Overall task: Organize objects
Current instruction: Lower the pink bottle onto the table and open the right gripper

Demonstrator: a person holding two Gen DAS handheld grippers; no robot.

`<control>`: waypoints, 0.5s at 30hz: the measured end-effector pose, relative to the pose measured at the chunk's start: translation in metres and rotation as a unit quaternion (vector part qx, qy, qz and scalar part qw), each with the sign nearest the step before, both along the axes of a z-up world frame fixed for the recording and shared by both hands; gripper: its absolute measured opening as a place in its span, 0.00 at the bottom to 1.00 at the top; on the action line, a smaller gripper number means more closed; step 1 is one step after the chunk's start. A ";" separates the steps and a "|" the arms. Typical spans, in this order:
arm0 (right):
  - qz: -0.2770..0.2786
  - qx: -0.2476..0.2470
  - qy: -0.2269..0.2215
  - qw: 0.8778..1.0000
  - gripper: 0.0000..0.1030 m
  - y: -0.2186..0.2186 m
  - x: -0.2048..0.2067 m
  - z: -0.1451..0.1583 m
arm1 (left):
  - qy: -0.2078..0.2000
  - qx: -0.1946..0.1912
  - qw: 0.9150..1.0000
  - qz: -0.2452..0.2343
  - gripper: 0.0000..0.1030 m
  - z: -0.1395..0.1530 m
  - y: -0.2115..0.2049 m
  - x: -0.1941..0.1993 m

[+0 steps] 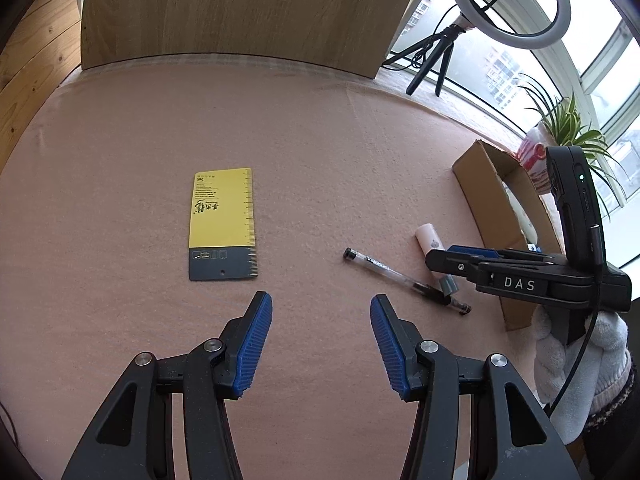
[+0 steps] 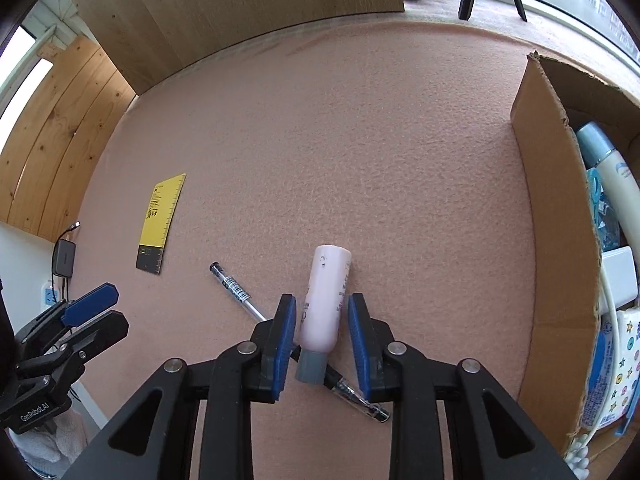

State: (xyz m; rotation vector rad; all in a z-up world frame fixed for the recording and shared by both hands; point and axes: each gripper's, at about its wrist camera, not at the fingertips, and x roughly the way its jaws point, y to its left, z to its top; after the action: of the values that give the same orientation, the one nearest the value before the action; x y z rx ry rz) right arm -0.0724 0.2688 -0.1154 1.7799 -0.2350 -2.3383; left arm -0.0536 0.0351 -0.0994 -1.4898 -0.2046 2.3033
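Observation:
A pink tube with a grey cap [image 2: 325, 300] lies on the pink felt table, across a clear black-ink pen [image 2: 256, 312]. My right gripper [image 2: 322, 334] straddles the tube low over the table, its blue pads either side with a small gap, so it is open. In the left wrist view the tube [image 1: 428, 238], pen [image 1: 404, 280] and right gripper [image 1: 472, 258] lie to the right. My left gripper [image 1: 320, 312] is open and empty above the felt, near a yellow and grey card [image 1: 222, 224], which the right wrist view [image 2: 162, 222] also shows.
An open cardboard box [image 2: 548, 216] stands at the right and holds bottles and packets [image 2: 612, 184]. A wooden board [image 1: 240, 12] stands at the back. A ring light on a tripod [image 1: 508, 4] and a potted plant [image 1: 568, 120] stand by the window.

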 end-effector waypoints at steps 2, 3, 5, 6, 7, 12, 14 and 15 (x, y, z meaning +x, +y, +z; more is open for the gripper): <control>0.001 0.004 0.006 1.000 0.40 0.005 0.002 0.004 | -0.001 0.002 1.000 -0.005 0.53 0.000 0.005 0.001; 0.001 0.000 0.007 1.000 0.42 0.011 0.005 0.007 | -0.001 0.002 1.000 -0.007 0.53 0.000 0.007 0.001; -0.006 -0.016 0.002 1.000 0.44 0.020 0.011 0.009 | -0.002 0.003 1.000 -0.010 0.53 -0.001 0.010 0.003; -0.009 -0.028 -0.004 1.000 0.45 0.022 0.013 0.008 | -0.003 0.003 1.000 -0.011 0.53 -0.001 0.011 0.003; -0.013 -0.040 -0.010 0.999 0.45 0.026 0.017 0.007 | -0.003 0.004 1.000 -0.012 0.53 -0.002 0.012 0.004; 0.000 -0.054 -0.032 0.998 0.46 0.029 0.034 -0.005 | -0.012 0.008 1.000 -0.009 0.53 -0.006 0.013 -0.001; 0.007 -0.068 -0.043 0.997 0.46 0.024 0.041 -0.008 | -0.015 0.010 1.000 -0.009 0.53 -0.008 0.013 -0.003; 0.012 -0.077 -0.045 0.996 0.46 0.021 0.045 -0.009 | -0.016 0.010 1.000 -0.009 0.53 -0.009 0.013 -0.004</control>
State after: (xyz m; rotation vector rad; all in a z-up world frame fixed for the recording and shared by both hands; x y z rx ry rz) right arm -0.0274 0.2898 -0.1247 1.8058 -0.3942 -2.1623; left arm -0.0577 0.0479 -0.1080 -1.5135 -0.2222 2.2577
